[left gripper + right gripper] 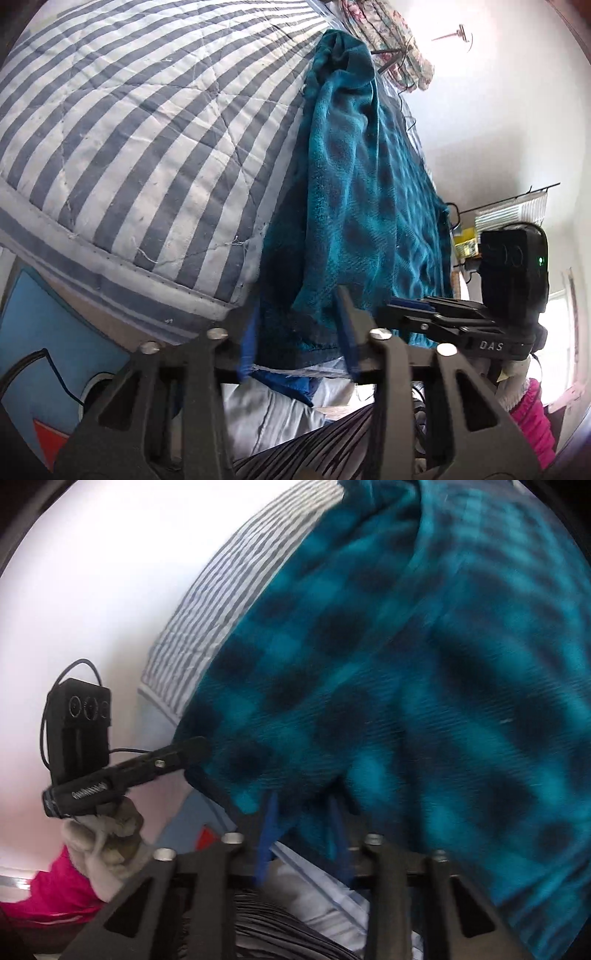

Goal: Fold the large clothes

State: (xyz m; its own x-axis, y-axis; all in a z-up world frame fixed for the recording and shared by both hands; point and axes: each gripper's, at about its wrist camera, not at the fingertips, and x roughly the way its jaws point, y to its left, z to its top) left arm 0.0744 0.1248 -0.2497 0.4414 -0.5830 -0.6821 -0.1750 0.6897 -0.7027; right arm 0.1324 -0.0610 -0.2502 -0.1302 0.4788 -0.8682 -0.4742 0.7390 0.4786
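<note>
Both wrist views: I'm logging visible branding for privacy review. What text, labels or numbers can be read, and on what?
"DAS": white letters on the black body of the right gripper, seen from the left wrist view.
White lettering on the left gripper body, right wrist view: too blurred to read.
The teal plaid garment and striped quilt show no text.

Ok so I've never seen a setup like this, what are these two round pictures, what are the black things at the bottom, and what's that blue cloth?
Each picture comes from a fisheye camera on a handheld two-finger gripper, looking along its fingers. The black frames with blue fingers are those grippers. The left gripper and the right gripper each pinch an edge of a teal checked garment, which trails onto a striped quilt. In the left view the other gripper shows at the right; in the right view it shows at the left, held by a gloved hand.
</note>
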